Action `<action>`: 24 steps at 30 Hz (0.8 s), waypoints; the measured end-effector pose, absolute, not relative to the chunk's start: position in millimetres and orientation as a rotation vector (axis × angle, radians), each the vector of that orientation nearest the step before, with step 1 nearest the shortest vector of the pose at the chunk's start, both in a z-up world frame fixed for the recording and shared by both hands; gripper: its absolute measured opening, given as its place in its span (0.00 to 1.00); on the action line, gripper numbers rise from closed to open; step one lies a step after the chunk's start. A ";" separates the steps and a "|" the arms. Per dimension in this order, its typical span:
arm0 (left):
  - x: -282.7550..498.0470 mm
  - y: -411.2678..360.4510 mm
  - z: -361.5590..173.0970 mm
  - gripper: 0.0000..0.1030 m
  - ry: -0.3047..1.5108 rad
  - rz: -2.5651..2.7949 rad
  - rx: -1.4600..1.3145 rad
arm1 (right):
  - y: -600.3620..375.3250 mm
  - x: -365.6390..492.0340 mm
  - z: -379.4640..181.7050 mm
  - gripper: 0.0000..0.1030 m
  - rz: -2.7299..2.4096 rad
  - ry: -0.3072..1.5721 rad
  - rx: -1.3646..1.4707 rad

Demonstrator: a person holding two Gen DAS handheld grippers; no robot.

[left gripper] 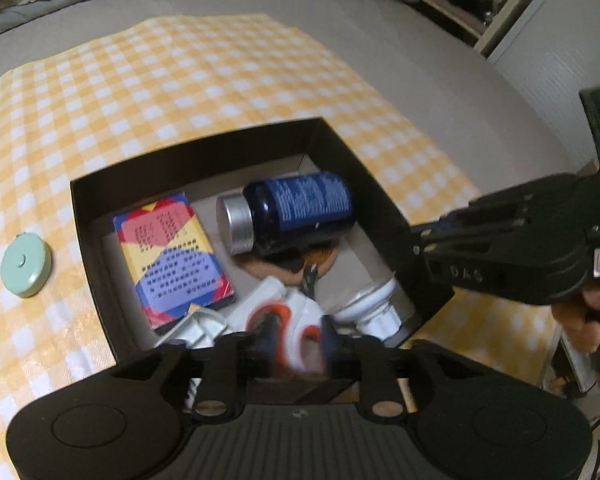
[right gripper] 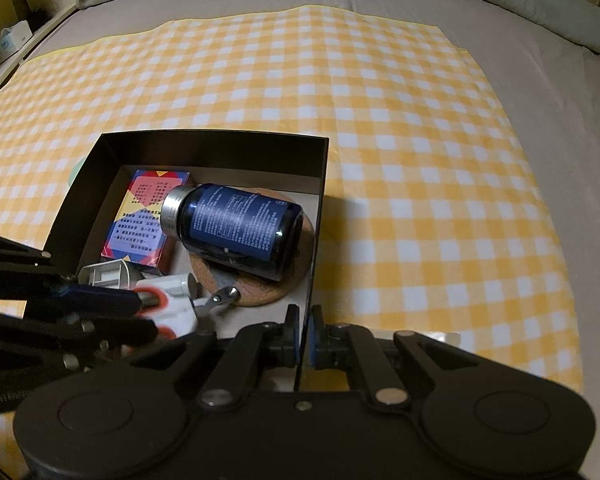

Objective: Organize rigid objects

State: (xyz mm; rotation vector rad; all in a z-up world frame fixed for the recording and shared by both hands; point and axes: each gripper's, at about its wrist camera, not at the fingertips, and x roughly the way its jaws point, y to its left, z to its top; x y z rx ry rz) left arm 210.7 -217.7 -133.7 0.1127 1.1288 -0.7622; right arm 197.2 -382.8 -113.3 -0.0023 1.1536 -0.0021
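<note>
Your right claw (right gripper: 306, 336) is clenched on the near right wall of the black box (right gripper: 216, 138), one finger inside and one outside, so you are steadying the box rather than carrying anything. Your left claw (left gripper: 290, 334) sits low over the near end of the box, its fingers closed around a white and orange object (left gripper: 296, 316); motion blur hides what that object is, and it appears to be inside the box or just above its floor. Around it the box is already well filled: a colourful card box (left gripper: 176, 256) lies flat on the left, a dark blue bottle (left gripper: 292, 210) with a silver cap lies on its side across a cork coaster (right gripper: 256, 284), and a white tube (left gripper: 376, 312) rests in the near right corner. Outside the box, on the yellow checked cloth (right gripper: 420, 160) spread over the bed (right gripper: 560, 80), only a small round green tape measure (left gripper: 26, 264) is left, just beside the left wall. By that reckoning the sorting looks nearly finished: release the white and orange piece, then collect the tape measure, and nothing visible remains loose on the cloth.
</note>
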 end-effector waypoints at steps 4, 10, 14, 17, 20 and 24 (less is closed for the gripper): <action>208.0 -213.9 -130.4 0.71 1.125 -0.769 0.104 | -383.3 197.1 -113.1 0.05 -0.006 1.153 0.000; 197.1 -210.1 -119.6 0.92 1.086 -0.758 0.116 | -386.6 196.4 -114.6 0.05 -0.019 1.132 0.015; 188.1 -206.5 -112.9 0.98 1.059 -0.764 0.132 | -386.3 197.5 -116.1 0.05 -0.018 1.120 -0.003; 182.8 -203.4 -109.2 0.99 1.035 -0.753 0.155 | -382.7 197.0 -114.4 0.05 -0.013 1.128 -0.017; 179.5 -198.3 -105.6 0.99 1.019 -0.736 0.159 | -382.8 197.4 -113.9 0.04 -0.019 1.141 -0.013; 177.2 -188.0 -97.6 0.99 0.991 -0.716 0.147 | -372.9 196.1 -116.0 0.05 -0.023 1.143 -0.088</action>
